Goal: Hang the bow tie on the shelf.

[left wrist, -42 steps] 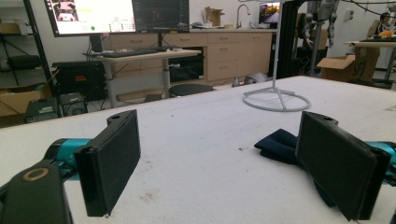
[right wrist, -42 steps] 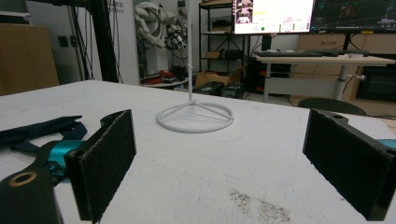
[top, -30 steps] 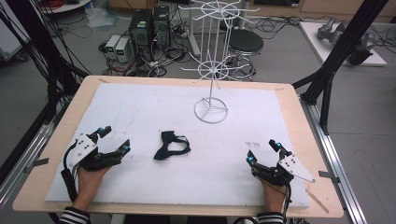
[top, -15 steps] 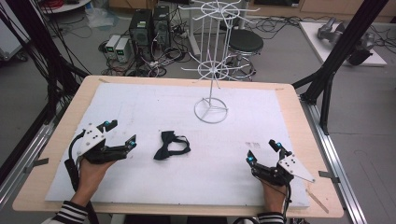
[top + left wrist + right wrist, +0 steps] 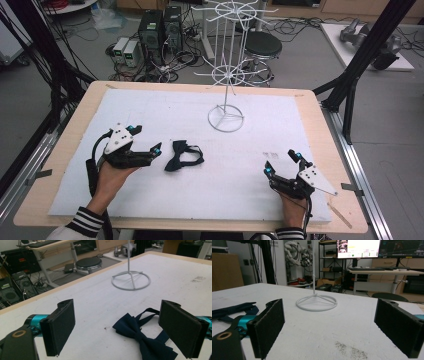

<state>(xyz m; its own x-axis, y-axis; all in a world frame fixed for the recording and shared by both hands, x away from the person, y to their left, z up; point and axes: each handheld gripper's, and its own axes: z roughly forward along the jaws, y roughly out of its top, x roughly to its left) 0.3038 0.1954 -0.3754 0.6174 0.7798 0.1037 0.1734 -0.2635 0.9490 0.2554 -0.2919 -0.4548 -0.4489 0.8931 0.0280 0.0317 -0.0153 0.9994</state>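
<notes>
Both grippers' jaws apart, left gripper moved nearer bow tie, right gripper unmoved

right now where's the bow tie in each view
High view: the bow tie lies left of centre on the white mat, just right of the left hand-held gripper.
Left gripper view: bottom centre, partly between the open jaws.
Right gripper view: at the left edge.
Shared landmark: the white stand's ring base.

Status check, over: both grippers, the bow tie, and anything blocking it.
Left gripper open, jaws aimed at bow tie, no contact. Right gripper open, resting near table edge. Bow tie flat on white mat. Wire stand well behind, path clear.
</notes>
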